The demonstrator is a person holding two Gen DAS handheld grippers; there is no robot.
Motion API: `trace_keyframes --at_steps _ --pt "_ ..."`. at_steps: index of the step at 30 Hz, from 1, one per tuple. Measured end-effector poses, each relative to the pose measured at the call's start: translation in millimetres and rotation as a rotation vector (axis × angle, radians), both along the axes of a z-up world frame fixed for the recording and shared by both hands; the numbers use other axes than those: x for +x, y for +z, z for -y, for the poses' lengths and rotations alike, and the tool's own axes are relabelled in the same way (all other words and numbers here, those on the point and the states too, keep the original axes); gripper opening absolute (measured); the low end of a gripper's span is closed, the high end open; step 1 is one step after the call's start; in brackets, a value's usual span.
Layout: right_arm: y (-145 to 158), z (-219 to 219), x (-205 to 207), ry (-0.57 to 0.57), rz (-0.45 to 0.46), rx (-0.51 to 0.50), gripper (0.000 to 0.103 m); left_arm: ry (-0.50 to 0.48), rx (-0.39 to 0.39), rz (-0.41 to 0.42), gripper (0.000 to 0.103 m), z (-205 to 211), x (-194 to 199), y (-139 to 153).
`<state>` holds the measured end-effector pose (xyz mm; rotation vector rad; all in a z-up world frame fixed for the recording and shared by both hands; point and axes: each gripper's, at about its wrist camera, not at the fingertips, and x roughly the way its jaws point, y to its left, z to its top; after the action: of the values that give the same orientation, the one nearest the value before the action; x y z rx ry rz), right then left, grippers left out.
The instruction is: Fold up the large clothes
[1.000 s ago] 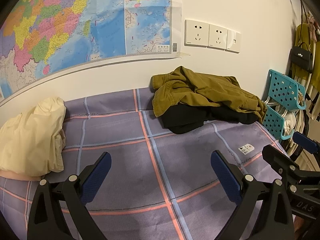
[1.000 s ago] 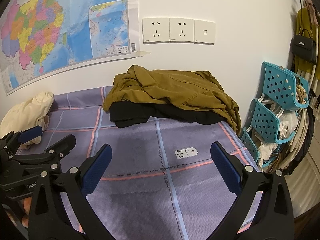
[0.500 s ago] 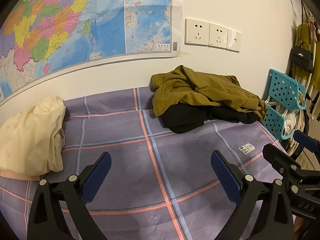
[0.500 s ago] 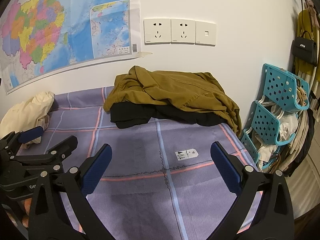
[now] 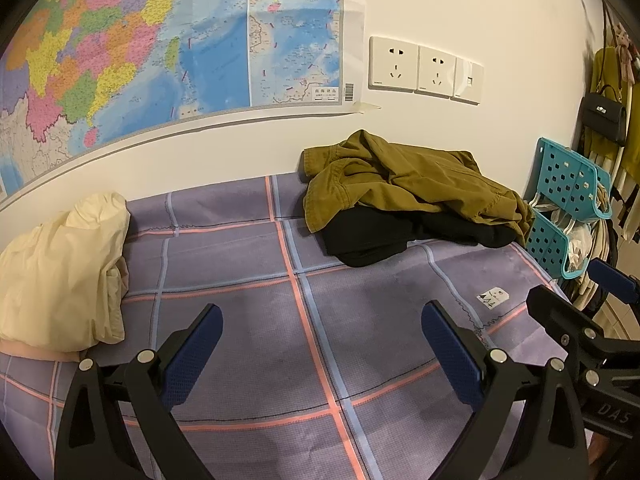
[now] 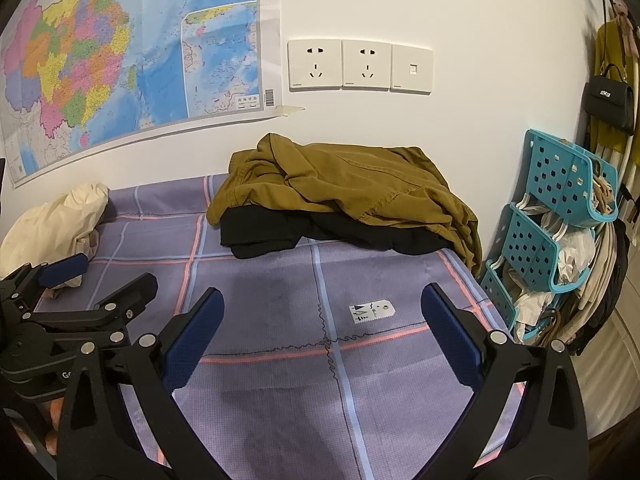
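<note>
- Left tool (image 5: 322, 338), at the bottom of its frame, hangs over the purple checked bed cover (image 5: 256, 320) with fingers spread wide, holding nothing
- Right tool (image 6: 322, 328), bottom of its frame, is likewise spread and empty above a white label (image 6: 372, 311)
- Cream garment (image 5: 60, 276) lies bunched at the left edge
- Olive jacket (image 6: 344, 184) sits crumpled on a black garment (image 6: 280, 232) at frame centre, against the wall
- Map (image 5: 140, 52) fills the upper left; sockets (image 6: 360, 65) sit beside it

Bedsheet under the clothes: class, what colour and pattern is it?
The bedsheet is purple, crossed by pink and light blue lines; clearest in the left wrist view.
</note>
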<state>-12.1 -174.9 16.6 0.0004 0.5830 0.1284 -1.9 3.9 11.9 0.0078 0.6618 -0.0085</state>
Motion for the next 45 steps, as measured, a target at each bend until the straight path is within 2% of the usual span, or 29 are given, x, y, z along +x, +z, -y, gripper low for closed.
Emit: trace_keyframes --at_steps 25,45 --pt "2.7 -0.8 9.6 0.021 0.007 -0.004 0.097 -0.002 -0.007 -0.012 0.096 1.2 10.4 -1.3" --pt "5.5 -2.4 32.4 0.048 0.026 -0.052 0.097 0.005 -0.014 -0.043 0.096 -1.1 33.8 -7.1"
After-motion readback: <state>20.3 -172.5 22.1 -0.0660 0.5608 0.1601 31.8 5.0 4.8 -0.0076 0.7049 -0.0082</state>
